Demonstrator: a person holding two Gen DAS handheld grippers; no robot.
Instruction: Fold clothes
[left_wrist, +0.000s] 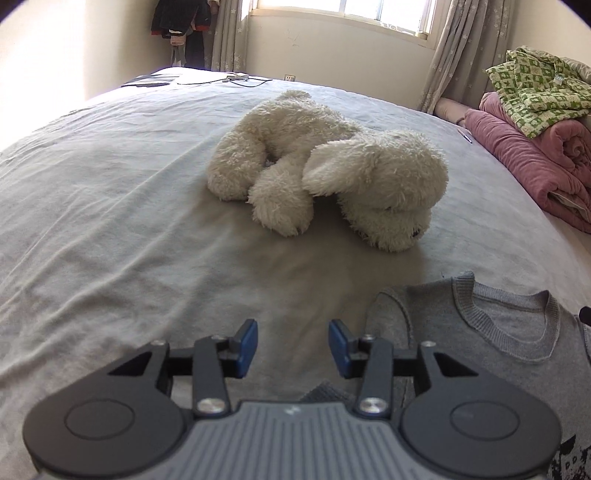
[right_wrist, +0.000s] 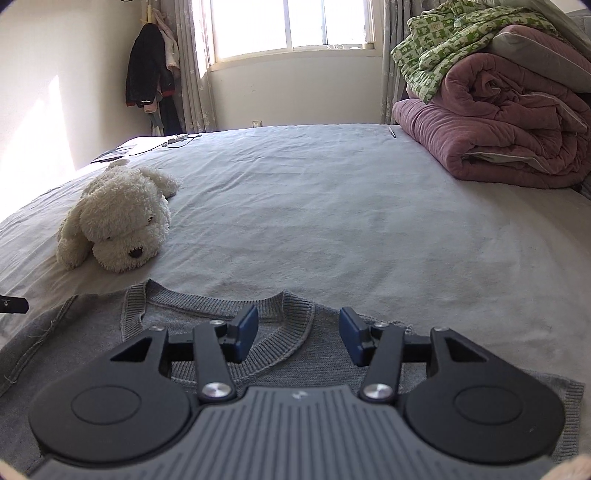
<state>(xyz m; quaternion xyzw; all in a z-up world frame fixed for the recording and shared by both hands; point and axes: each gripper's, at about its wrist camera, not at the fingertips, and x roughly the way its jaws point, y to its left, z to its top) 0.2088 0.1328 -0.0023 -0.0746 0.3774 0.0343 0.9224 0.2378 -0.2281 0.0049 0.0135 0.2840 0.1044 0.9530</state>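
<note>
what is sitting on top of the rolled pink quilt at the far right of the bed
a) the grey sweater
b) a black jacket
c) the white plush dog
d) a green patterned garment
d: a green patterned garment is draped on the pink quilt, while the plush dog and grey sweater lie on the bed sheet.

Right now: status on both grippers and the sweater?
Left gripper open, empty, over the bed sheet. Right gripper open, empty, above the grey sweater collar. Sweater flat, unfolded. Plush dog beyond it, apart.
</note>
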